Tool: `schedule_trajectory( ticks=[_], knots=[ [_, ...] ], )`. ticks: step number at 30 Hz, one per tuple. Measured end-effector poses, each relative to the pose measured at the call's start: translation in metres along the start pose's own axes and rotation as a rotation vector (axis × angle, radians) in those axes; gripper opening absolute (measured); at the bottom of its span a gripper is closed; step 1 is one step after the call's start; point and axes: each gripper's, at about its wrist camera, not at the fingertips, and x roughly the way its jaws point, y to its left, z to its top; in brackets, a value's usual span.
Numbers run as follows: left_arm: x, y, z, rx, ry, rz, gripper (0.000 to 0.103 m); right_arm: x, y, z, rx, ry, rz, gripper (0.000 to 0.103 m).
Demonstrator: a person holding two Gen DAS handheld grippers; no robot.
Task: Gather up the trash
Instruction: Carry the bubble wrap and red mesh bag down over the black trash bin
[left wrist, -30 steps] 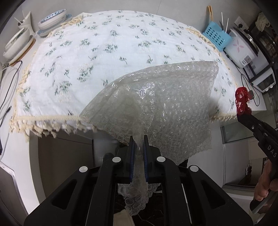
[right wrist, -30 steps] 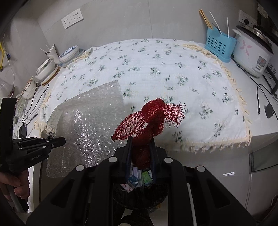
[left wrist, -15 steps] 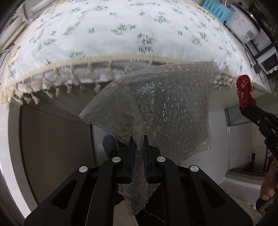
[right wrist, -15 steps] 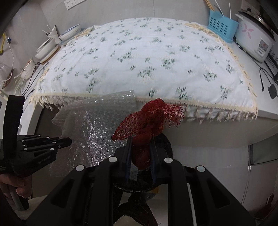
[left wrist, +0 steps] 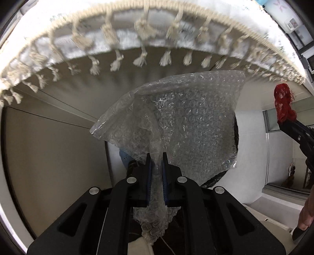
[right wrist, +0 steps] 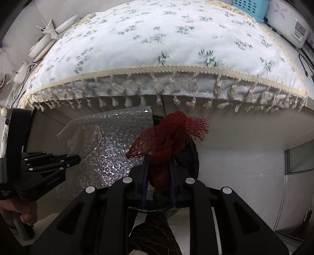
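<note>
Bench: covered by a white floral tablecloth [right wrist: 176, 45] with a cream tasselled fringe [left wrist: 141, 58] hanging over its front edge.
Back of bench: blue basket [right wrist: 249, 7], white rice cooker [right wrist: 288, 21], stacked dishes [right wrist: 41, 45].
Below: beige cabinet front [left wrist: 49, 153].

two hand-held grippers [left wrist: 156, 157] [right wrist: 158, 157] — one bubble wrap sheet [left wrist: 188, 125], one red mesh net [right wrist: 170, 135], one fringed tablecloth [right wrist: 166, 45].
</note>
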Motion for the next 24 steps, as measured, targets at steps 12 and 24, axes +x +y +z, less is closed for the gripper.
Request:
schedule_trajectory(
  ticks=[12,24],
  knots=[
    [0.047,-0.013,0.013,0.02,0.047,0.034,0.008,0.033,-0.011,-0.007,0.05,0.08,-0.018,0.017],
    [0.067,-0.03,0.022,0.06,0.03,0.026,0.019,0.04,-0.009,-0.005,0.05,0.099,-0.02,0.017]
  ],
)
